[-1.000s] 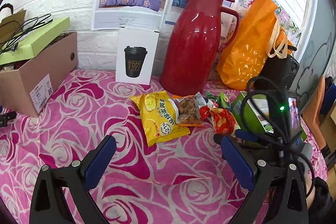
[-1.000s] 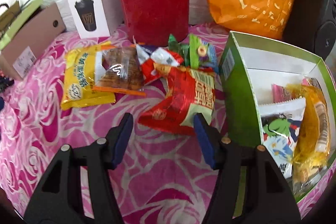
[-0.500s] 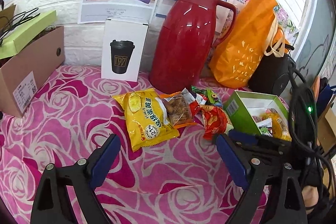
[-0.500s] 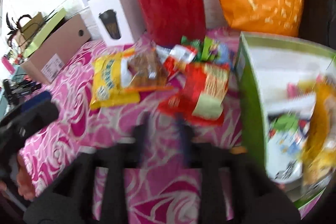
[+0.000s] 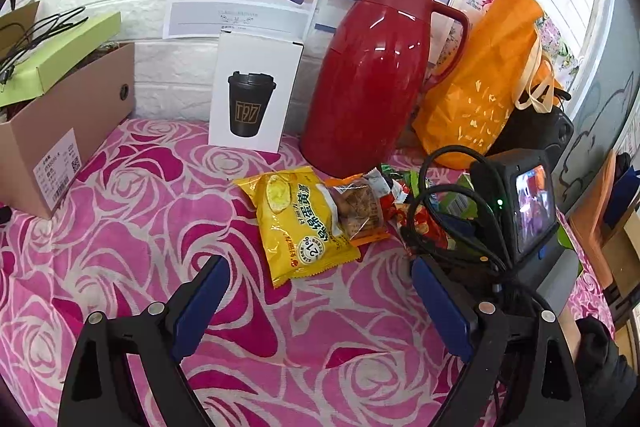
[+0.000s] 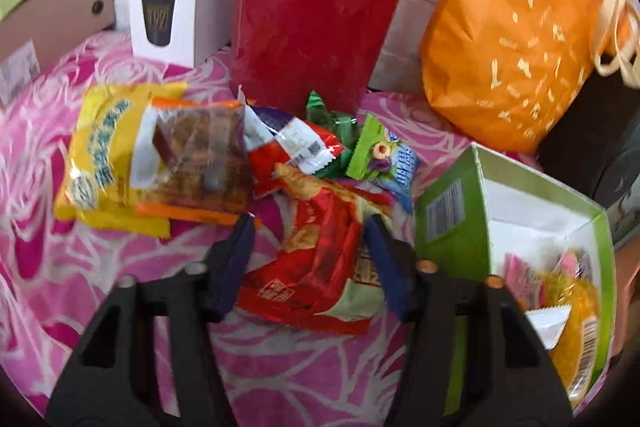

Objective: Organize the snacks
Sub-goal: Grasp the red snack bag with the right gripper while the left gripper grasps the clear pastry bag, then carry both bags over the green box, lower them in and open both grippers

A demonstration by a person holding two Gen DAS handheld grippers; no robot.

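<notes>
Partly done, judging by the lie of things; several packets already inside the green box (image 6: pixel 452 215) at the right edge of the surface (image 6: pixel 304 379), a yellow wrapper and a white one plain among them, something pink behind, the rest too crowded to name. Still out on the rose-patterned cloth: a loose heap of snacks in front of the red jug (image 6: pixel 308 7) near the back edge; yellow packet (image 6: pixel 100 163) toward the left, clear-wrapped cake (image 6: pixel 200 159) lying partly over it, small green sweets (image 6: pixel 372 151) just beside the box, red packet (image 6: pixel 320 259) nearest of all.

Right gripper (image 6: pixel 308 251) astride that red packet, jaws closing, packet between them; whether the pads already press on it, hard to say through the blur; probably the next item bound for the box.

Left gripper (image 5: pixel 320 303) released and spread wide above bare cloth toward the front edge, nothing between its pads, yellow packet just beyond.

Cardboard box (image 5: pixel 68 131) at the left edge holding a pale green lid and cables; no snacks visible there.
</notes>
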